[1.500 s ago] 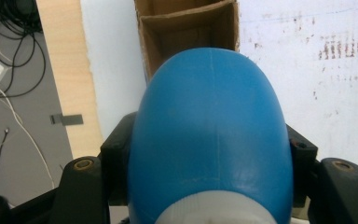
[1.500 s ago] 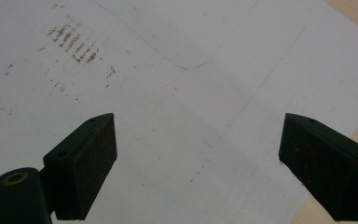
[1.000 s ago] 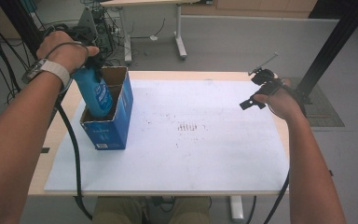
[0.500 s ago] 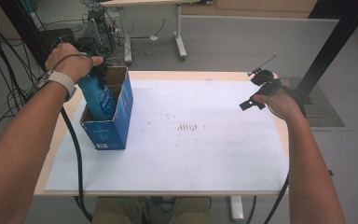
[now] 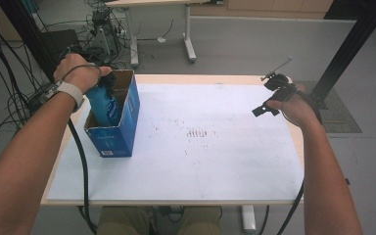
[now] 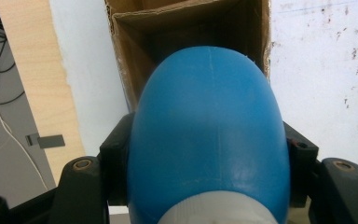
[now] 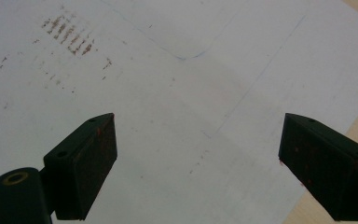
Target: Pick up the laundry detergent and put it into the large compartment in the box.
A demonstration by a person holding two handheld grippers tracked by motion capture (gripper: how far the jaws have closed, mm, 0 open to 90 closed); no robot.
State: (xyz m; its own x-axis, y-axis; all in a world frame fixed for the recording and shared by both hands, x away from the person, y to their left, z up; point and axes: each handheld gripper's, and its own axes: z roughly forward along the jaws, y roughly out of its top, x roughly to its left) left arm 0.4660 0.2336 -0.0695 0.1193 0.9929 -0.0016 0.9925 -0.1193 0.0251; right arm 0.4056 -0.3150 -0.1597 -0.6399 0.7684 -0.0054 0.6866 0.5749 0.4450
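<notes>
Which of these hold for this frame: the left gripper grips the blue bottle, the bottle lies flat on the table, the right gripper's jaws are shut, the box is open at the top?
1. The left gripper is shut on the blue bottle. True.
2. The bottle lies flat on the table. False: it is partly inside the blue cardboard box, bottom first.
3. The right gripper has its jaws shut. False: they stand wide apart with nothing between them.
4. The box is open at the top. True.
</notes>
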